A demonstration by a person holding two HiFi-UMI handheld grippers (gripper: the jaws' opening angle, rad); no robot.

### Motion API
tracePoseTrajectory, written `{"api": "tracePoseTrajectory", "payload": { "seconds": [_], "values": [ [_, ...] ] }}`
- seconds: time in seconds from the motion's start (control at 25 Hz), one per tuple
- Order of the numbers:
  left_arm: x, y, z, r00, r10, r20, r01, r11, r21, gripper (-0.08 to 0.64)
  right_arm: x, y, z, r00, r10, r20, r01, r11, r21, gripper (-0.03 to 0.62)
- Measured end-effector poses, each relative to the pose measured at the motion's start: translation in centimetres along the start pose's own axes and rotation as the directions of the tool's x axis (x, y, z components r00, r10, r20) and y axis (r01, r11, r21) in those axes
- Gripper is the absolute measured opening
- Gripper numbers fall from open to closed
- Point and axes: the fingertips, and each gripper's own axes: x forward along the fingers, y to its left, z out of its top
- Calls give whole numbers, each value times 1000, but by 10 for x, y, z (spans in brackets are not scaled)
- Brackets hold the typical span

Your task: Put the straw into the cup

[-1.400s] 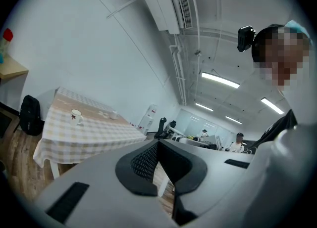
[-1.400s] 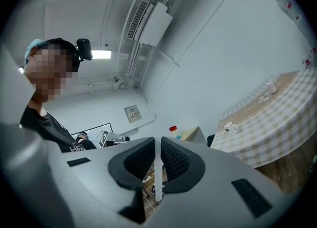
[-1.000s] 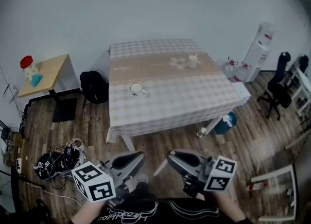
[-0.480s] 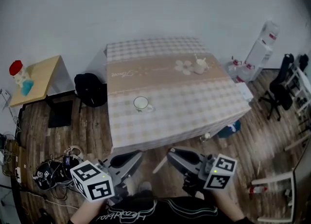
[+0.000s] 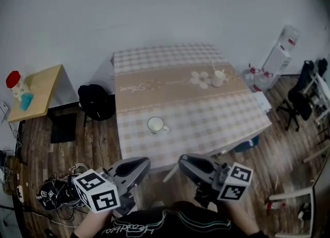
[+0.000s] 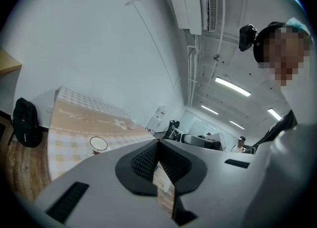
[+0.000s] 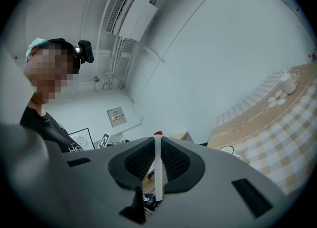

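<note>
A white cup (image 5: 156,125) stands near the front edge of the checked table (image 5: 206,123); it also shows in the left gripper view (image 6: 98,143) and the right gripper view (image 7: 228,149). My right gripper (image 5: 183,161) is shut on a thin white straw (image 7: 157,167), which sticks out down-left of its jaws in the head view (image 5: 170,174). My left gripper (image 5: 144,162) is beside it, jaws closed tip to tip (image 6: 158,143) with nothing in them. Both grippers hover over the floor just short of the table's front edge, pointing at it.
A second white mug (image 5: 219,78) with a straw in it stands on the table's far right, on the beige runner. A black backpack (image 5: 97,102) and a wooden side table (image 5: 33,93) are at the left, cables (image 5: 56,191) on the floor, a water dispenser (image 5: 278,56) and an office chair (image 5: 304,95) at the right.
Both grippers have come forward together toward the table; its front edge and the cup now lie much closer to them. The jaws have kept their states.
</note>
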Motion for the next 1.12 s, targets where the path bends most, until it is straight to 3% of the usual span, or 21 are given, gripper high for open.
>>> {"api": "tracePoseTrajectory", "payload": {
  "seconds": [0.52,1.12],
  "values": [
    [36,36,23,997,71,8,-70,997,-41,-3,25,-59,28,998,37,-44,-37,999,3,46],
    [66,101,49,979,193,61,-183,973,-138,-3,80,-129,70,992,105,-64,-108,993,-51,45]
  ]
}}
